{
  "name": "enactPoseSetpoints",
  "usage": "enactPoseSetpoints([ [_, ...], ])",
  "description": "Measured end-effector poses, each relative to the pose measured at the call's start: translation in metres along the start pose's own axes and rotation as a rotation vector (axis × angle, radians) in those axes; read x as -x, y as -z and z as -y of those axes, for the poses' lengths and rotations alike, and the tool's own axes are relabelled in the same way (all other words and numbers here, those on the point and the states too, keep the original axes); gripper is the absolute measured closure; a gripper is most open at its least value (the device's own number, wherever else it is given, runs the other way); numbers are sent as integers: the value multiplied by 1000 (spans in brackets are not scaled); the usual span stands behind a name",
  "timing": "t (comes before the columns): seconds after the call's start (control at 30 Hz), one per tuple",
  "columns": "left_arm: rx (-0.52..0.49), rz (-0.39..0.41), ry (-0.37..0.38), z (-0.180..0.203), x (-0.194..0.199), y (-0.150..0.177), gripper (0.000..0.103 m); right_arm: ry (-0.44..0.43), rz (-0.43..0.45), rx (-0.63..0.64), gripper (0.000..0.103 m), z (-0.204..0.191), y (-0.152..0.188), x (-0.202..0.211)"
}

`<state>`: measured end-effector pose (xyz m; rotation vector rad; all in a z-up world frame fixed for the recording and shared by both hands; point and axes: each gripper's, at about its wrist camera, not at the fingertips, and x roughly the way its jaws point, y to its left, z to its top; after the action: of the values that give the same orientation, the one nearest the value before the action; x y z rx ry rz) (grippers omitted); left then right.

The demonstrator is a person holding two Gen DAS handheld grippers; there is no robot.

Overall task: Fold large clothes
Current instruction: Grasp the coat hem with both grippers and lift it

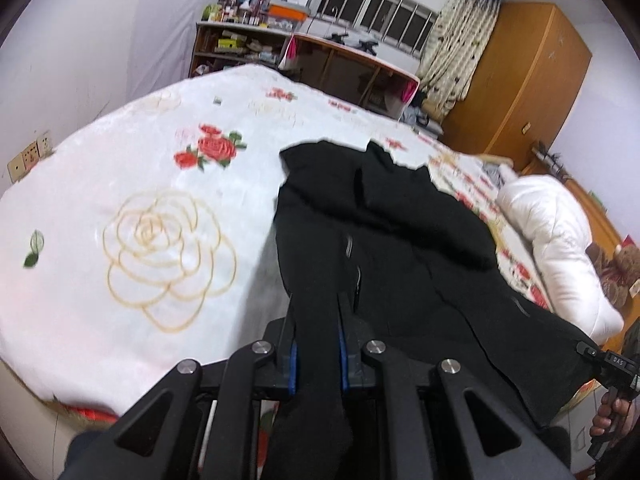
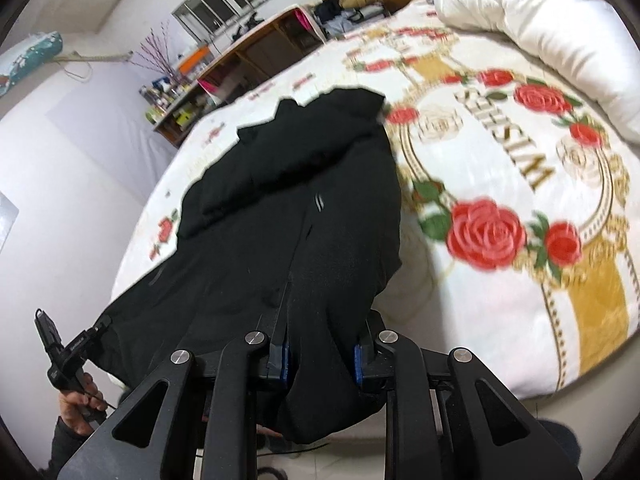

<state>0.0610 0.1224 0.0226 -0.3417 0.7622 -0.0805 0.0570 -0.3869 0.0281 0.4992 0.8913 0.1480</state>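
A large black jacket [image 1: 384, 232] lies lengthwise on a bed with a white rose-print blanket [image 1: 132, 184]; its near hem is lifted off the bed edge. My left gripper [image 1: 316, 300] is shut on the jacket's near left hem, and cloth hangs down between the fingers. My right gripper [image 2: 324, 304] is shut on the near right hem of the same jacket [image 2: 296, 208]. The left gripper also shows at the lower left of the right wrist view [image 2: 72, 344], and the right gripper at the lower right of the left wrist view [image 1: 612, 364]. The jacket's far end is bunched with a sleeve folded over it.
A white duvet [image 1: 560, 240] is piled at the bed's right end, and it also shows in the right wrist view [image 2: 540, 24]. Shelves [image 1: 240, 44] and a low cabinet [image 1: 352, 68] stand beyond the bed. A wooden wardrobe [image 1: 528, 80] stands at the far right.
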Motion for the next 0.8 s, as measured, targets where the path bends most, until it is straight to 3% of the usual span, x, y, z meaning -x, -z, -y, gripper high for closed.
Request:
enactPoseSetpoints([
  [0.43, -1, 124, 42, 22, -7, -89, 89, -17, 117, 22, 82, -32, -81, 14],
  [0.8, -13, 188, 28, 44, -57, -178, 90, -10, 154, 22, 82, -56, -176, -28],
])
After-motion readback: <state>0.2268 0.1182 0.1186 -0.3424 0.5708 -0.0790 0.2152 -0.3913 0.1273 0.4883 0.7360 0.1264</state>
